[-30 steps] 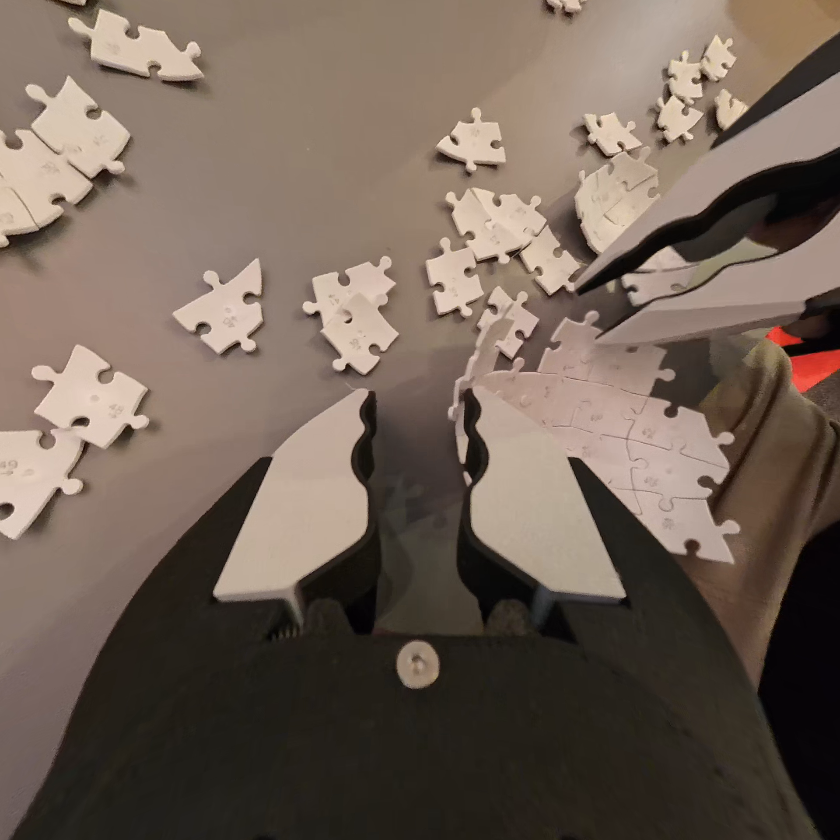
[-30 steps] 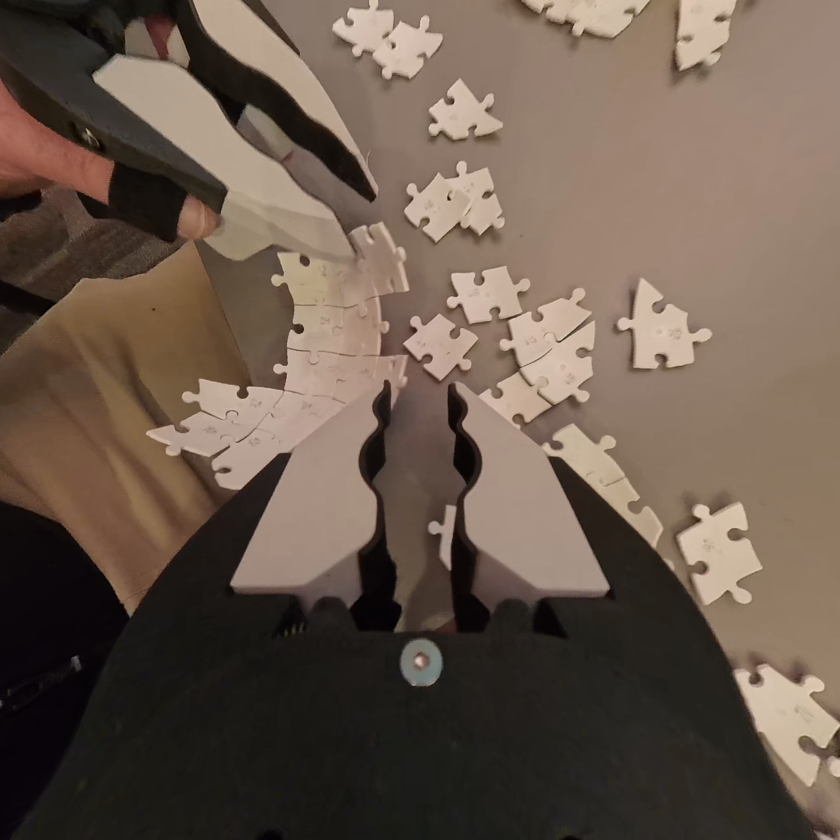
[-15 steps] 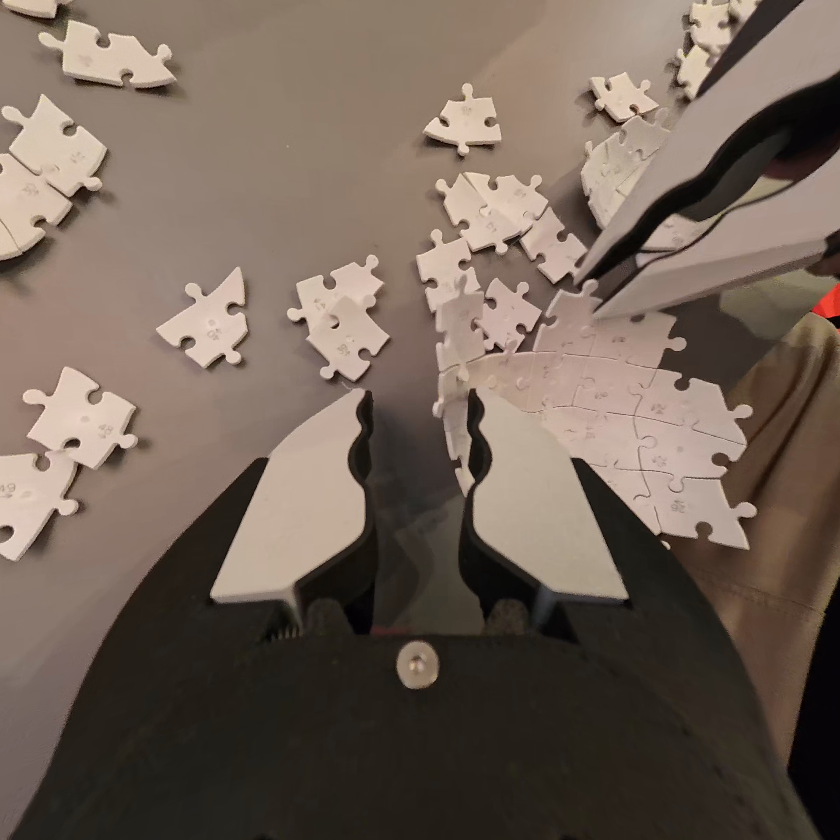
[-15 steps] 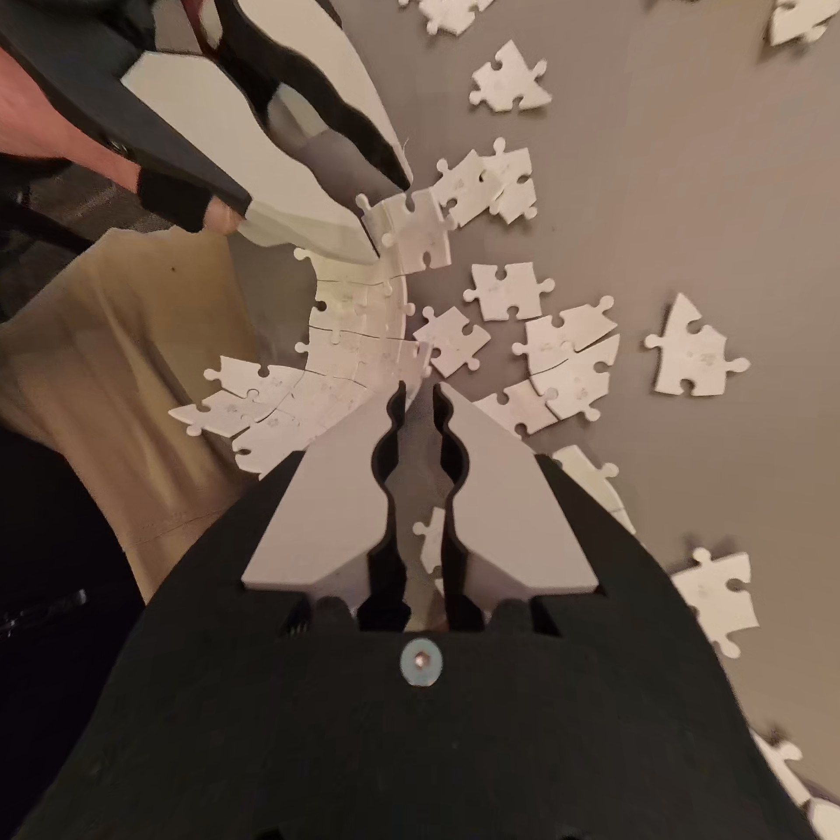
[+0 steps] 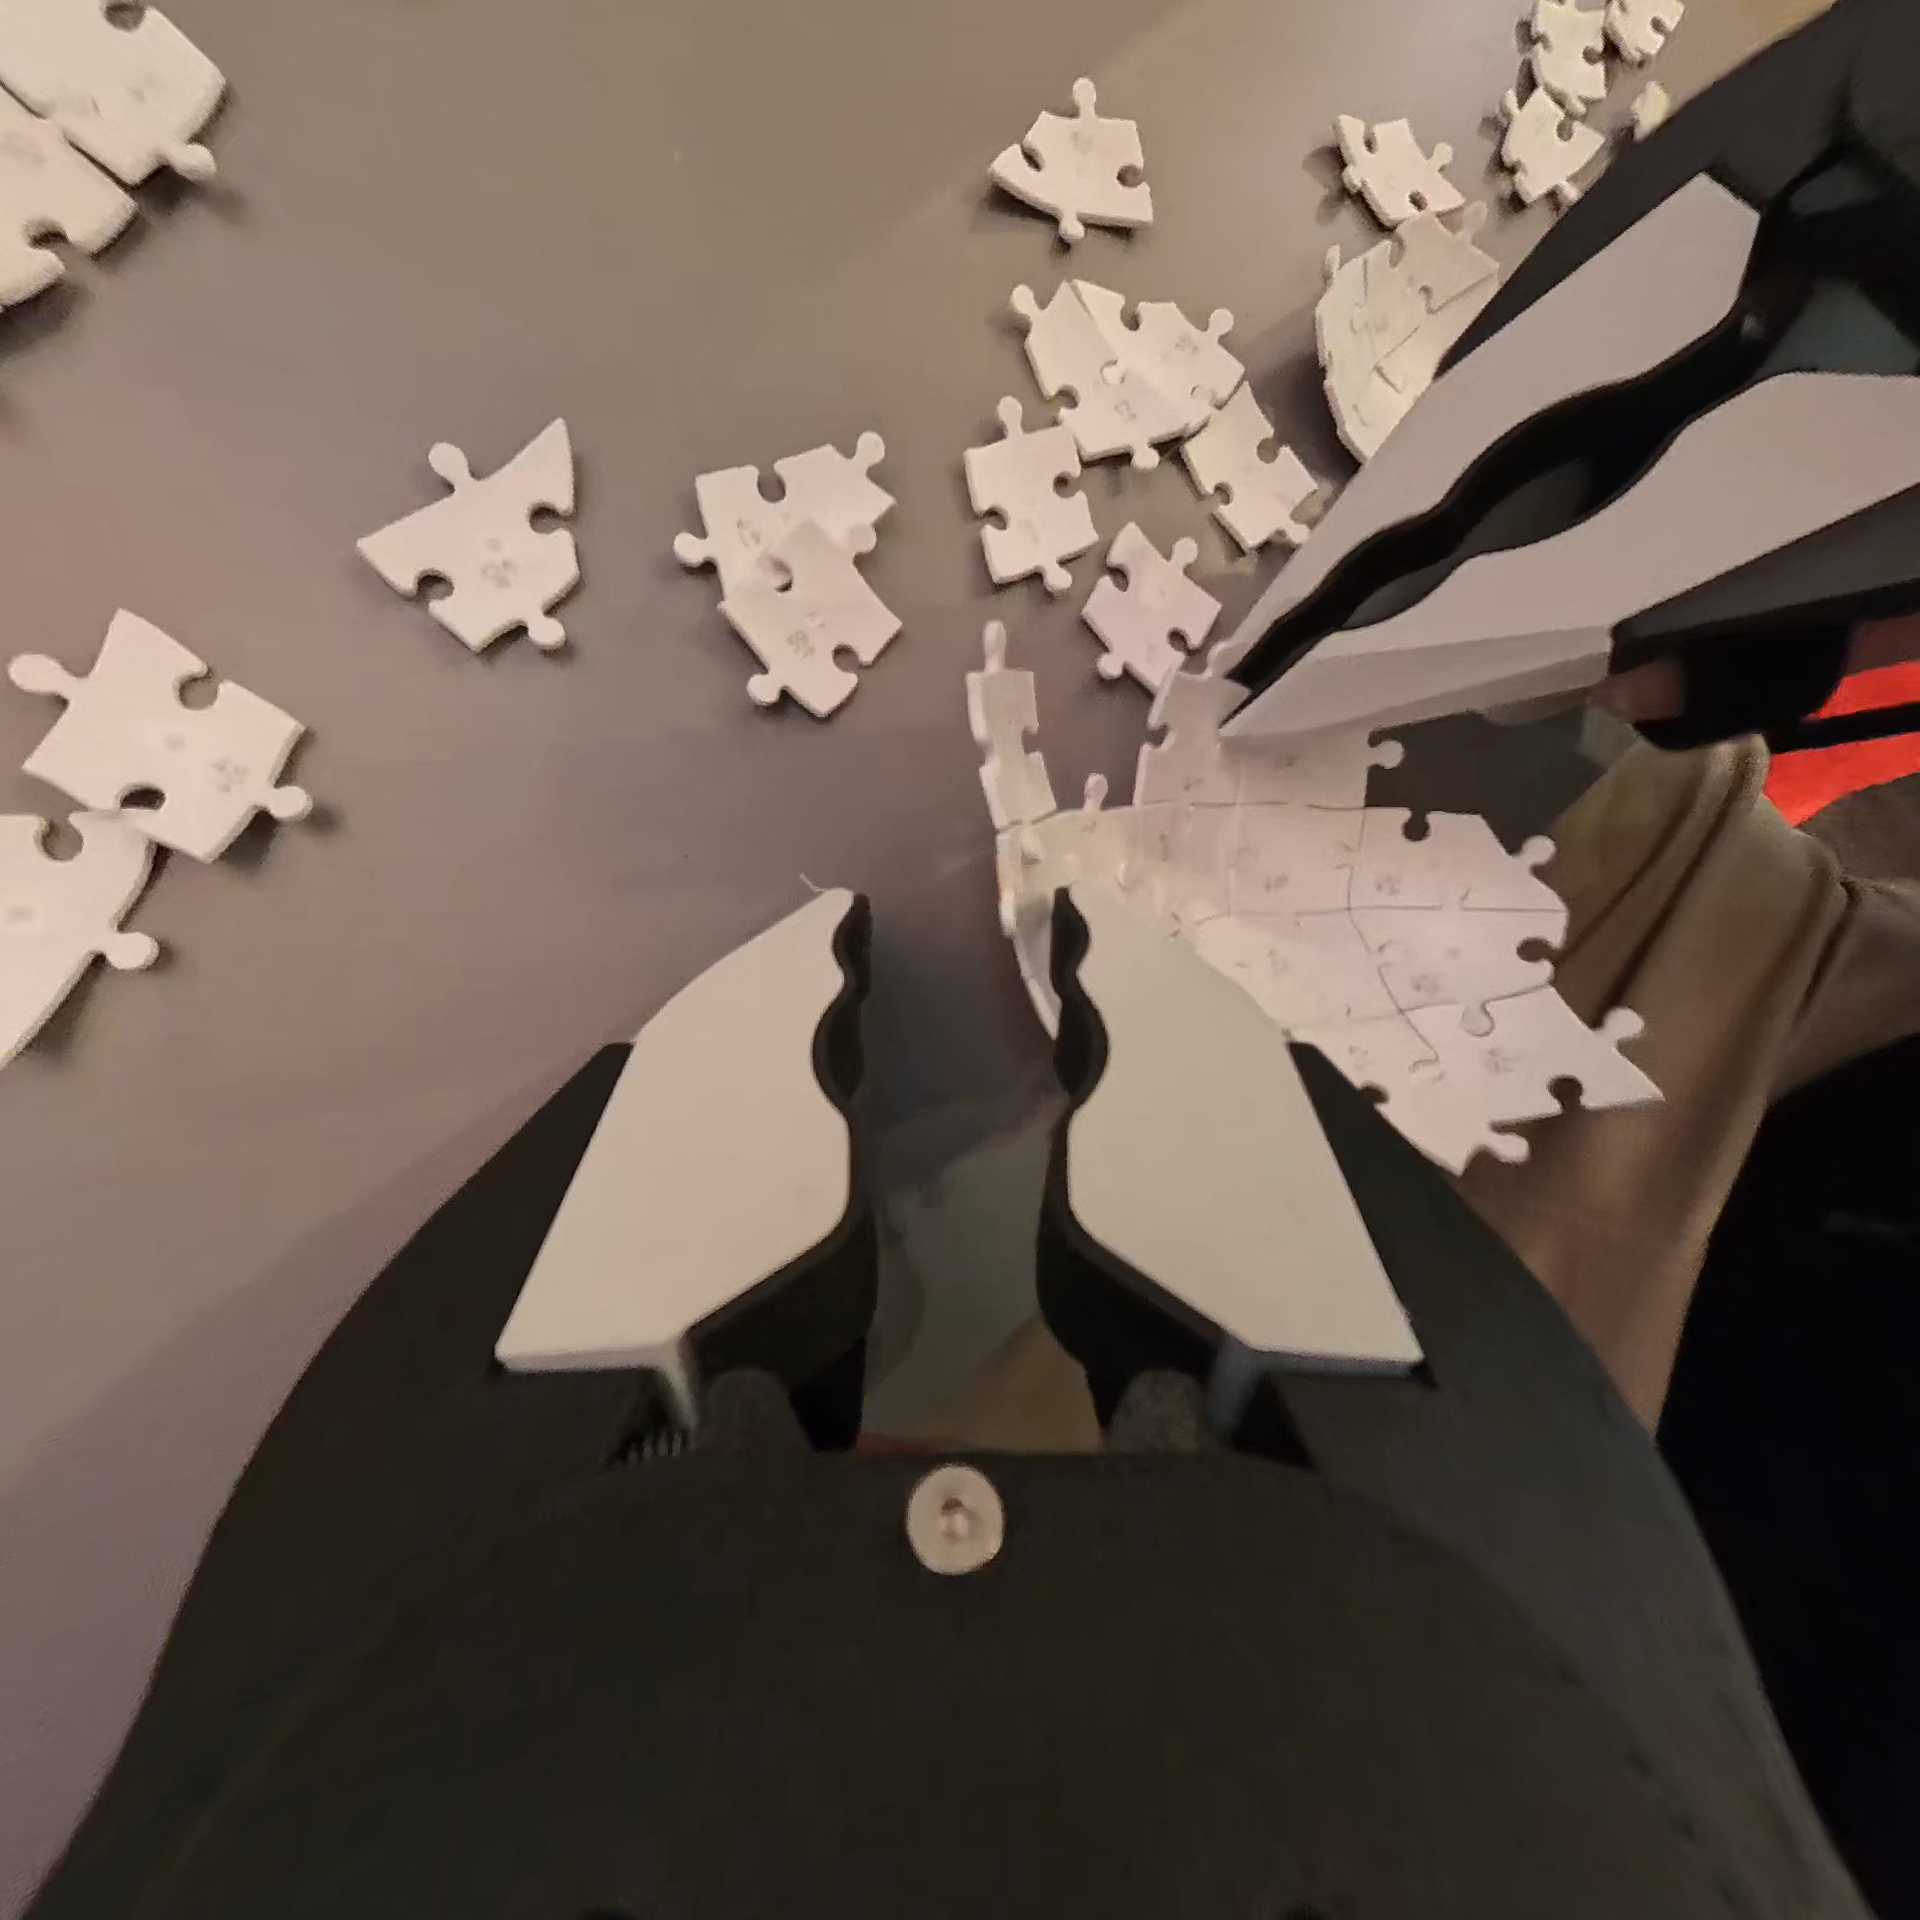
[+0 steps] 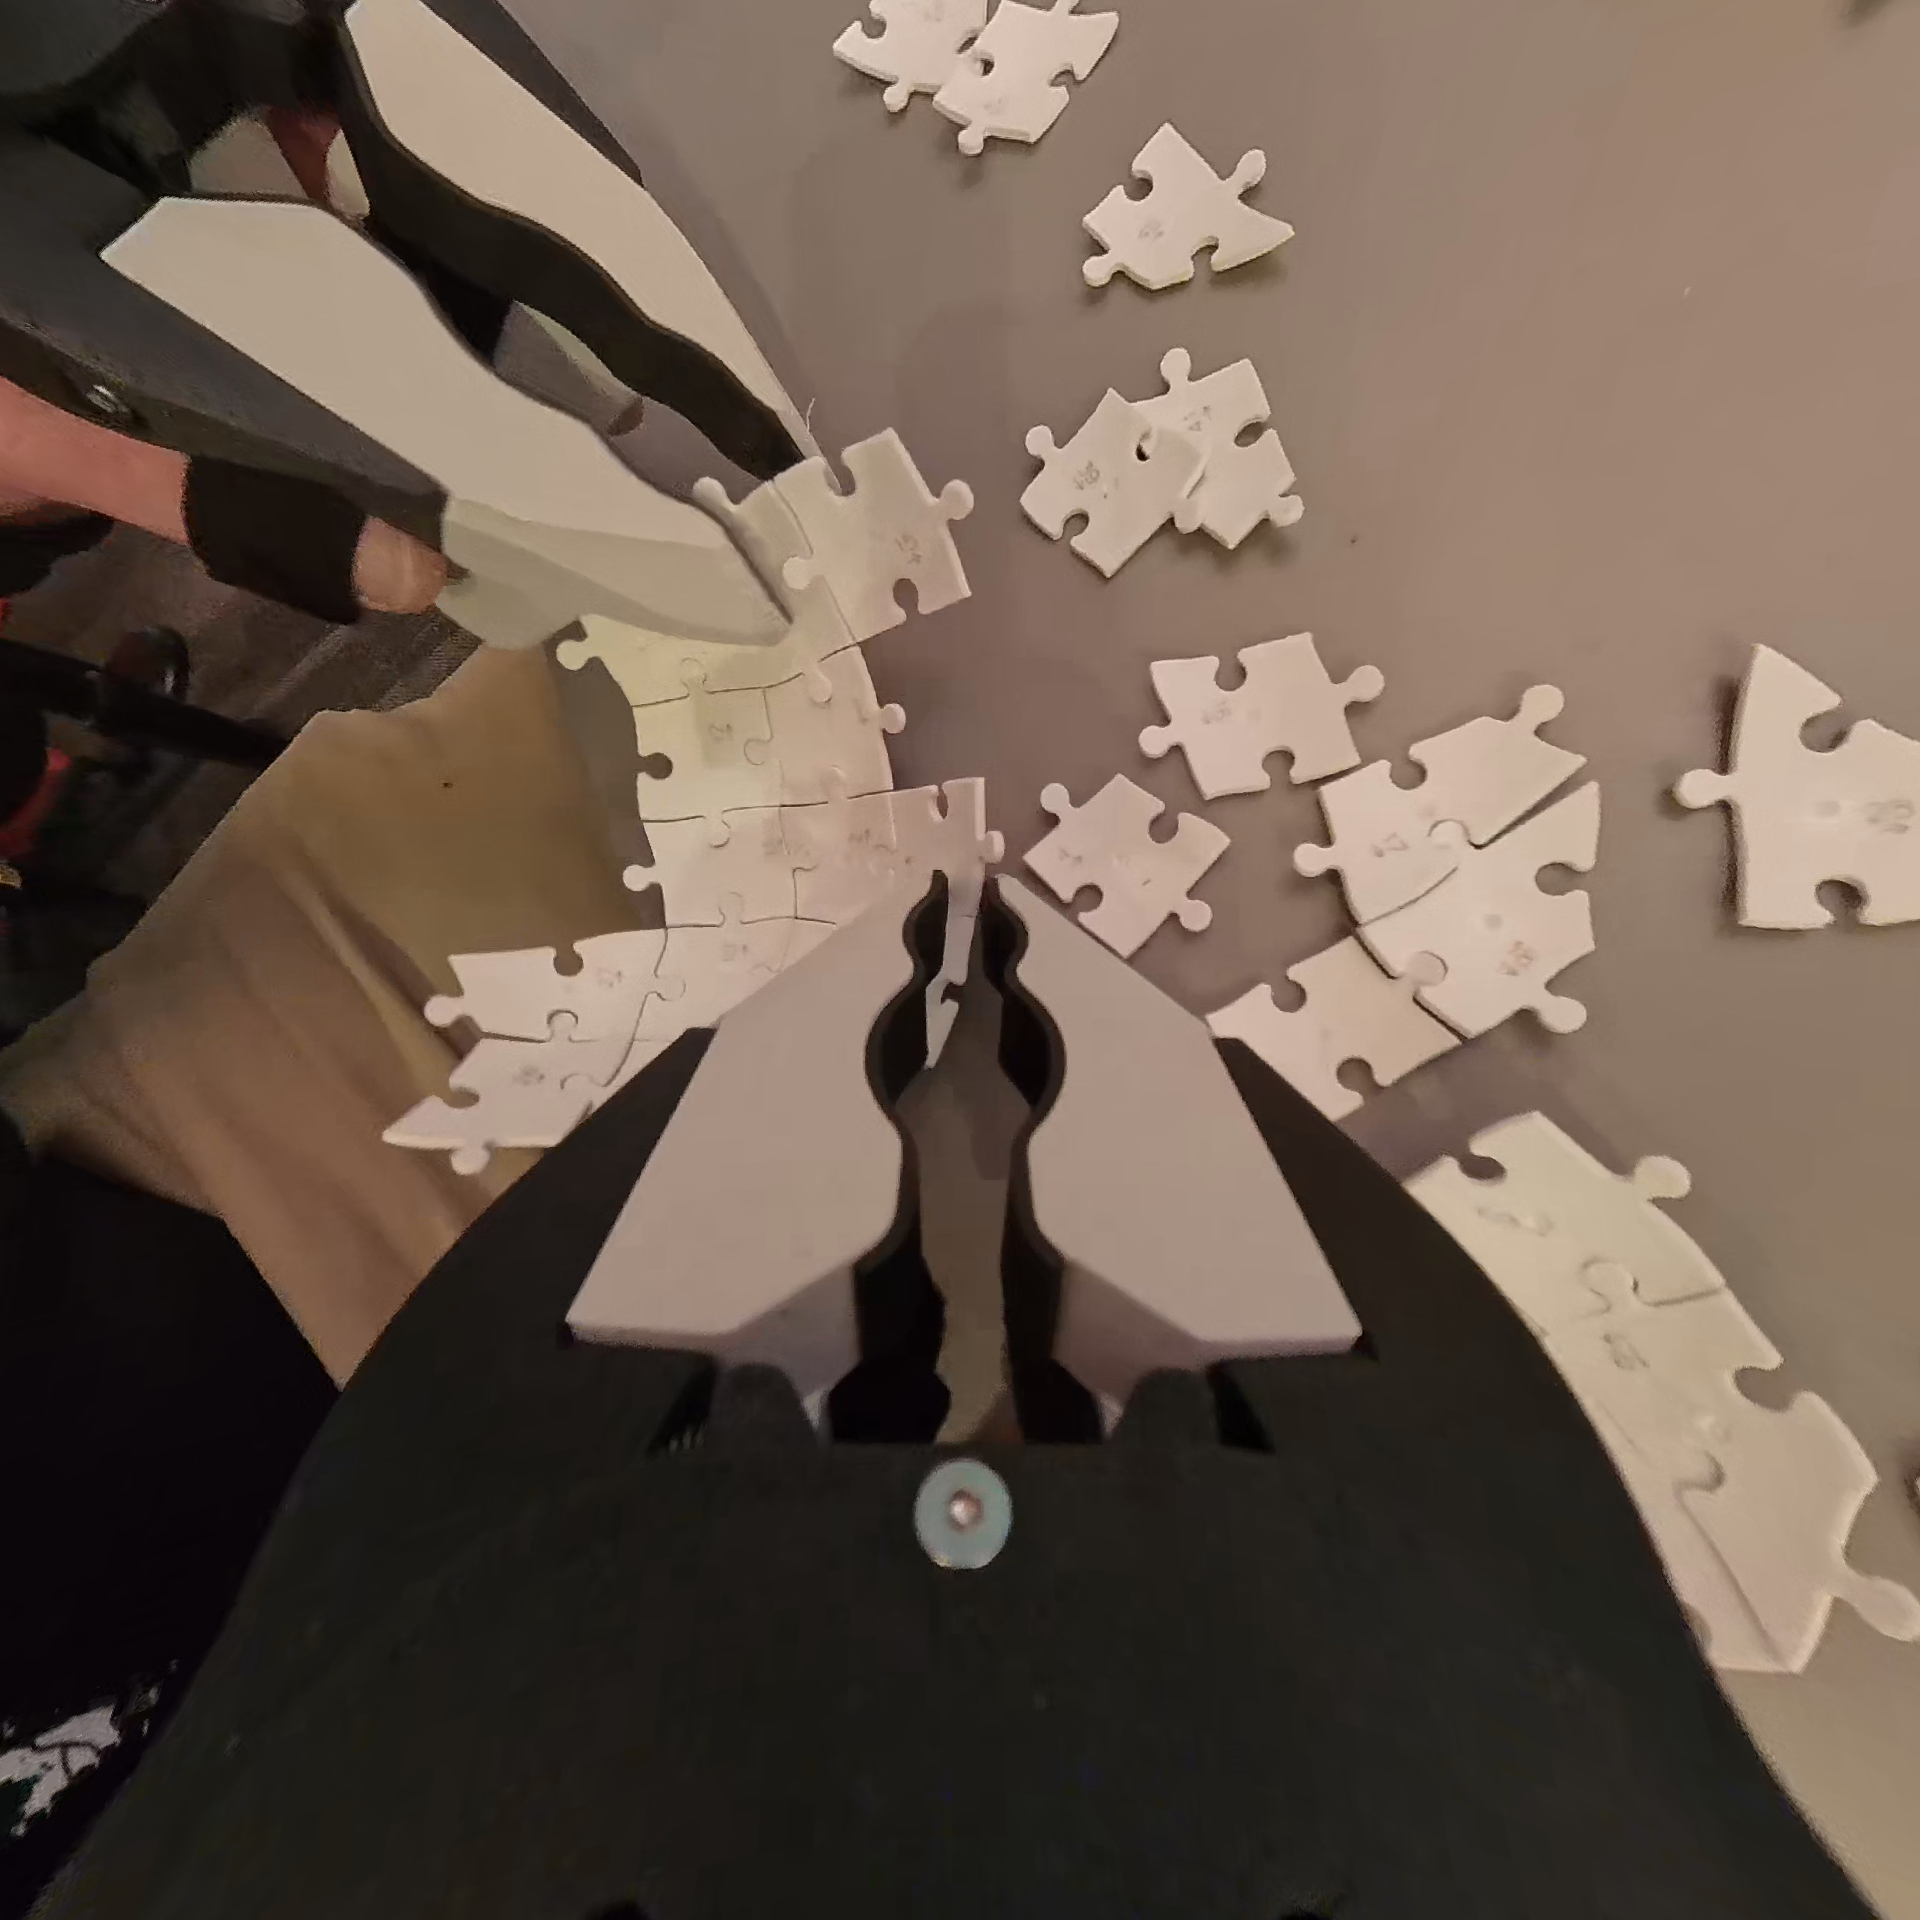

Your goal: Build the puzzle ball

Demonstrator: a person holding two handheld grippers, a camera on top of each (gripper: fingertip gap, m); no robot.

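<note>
The curved puzzle shell (image 6: 748, 790) of joined white pieces hangs over the near edge of the grey counter (image 6: 1558, 364). The right claw (image 6: 964, 891) is clenched on its rim; a second ago it stood apart. The left claw (image 5: 954, 914) is released beside the shell's far rim. Loose pieces (image 5: 488, 551) lie scattered across the counter.

Left gripper (image 5: 956, 914) jaws parted; right gripper (image 6: 966, 894) jaws nearly closed.
</note>
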